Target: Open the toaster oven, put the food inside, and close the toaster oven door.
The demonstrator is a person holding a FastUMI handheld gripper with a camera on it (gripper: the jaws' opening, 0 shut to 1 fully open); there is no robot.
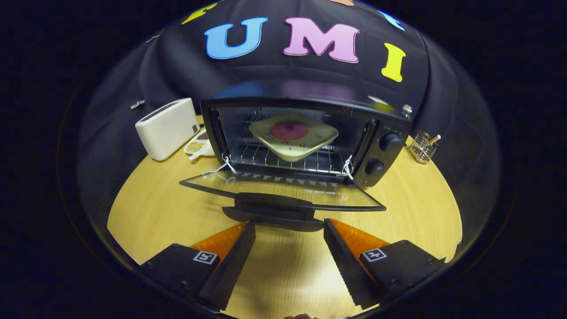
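The black toaster oven [385, 133] stands at the back of the round wooden table with its glass door [283, 188] folded down flat toward me. Inside, on the wire rack [266, 157], rests a pale square plate [294, 148] carrying a round pink piece of food [289, 130]. The door's dark handle [274, 208] lies just ahead of my fingertips. My gripper [289, 228] is open, with bare table between its fingers and nothing held.
A white toaster [166, 128] stands left of the oven, with a small white dish of grains [197, 145] beside it. A wire holder [423, 148] sits to the oven's right. The oven's two knobs [390, 141] face me. Bare tabletop [146, 208] flanks the door.
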